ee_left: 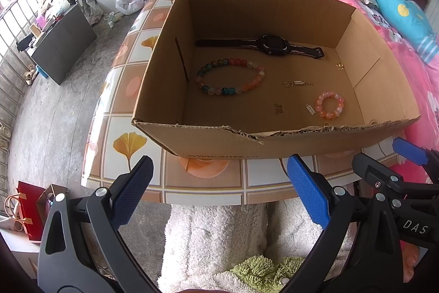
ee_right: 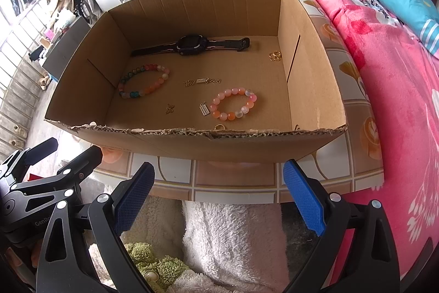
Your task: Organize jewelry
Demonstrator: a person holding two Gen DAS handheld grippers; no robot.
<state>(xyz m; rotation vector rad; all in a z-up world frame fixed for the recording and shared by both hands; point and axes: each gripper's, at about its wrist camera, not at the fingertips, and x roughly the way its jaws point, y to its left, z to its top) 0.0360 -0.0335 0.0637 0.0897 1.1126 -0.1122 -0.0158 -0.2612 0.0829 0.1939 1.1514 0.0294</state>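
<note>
Grippers: we hold left [ee_left: 219, 191] and right [ee_right: 216, 191] spread, empty, before the box [ee_right: 192, 139].
Risk: we may miss flat charms [ee_right: 204, 109] mid-floor.

The left gripper [ee_left: 219, 191] is hovering with its two blue-padded fingers [ee_left: 307, 188] spread wide apart, gripping nothing. The right gripper [ee_right: 218, 192] is hovering just beside it, at about the same height, and its fingers [ee_right: 303, 195] are also standing wide apart and empty. Both are pointing forward and slightly downward.
</note>
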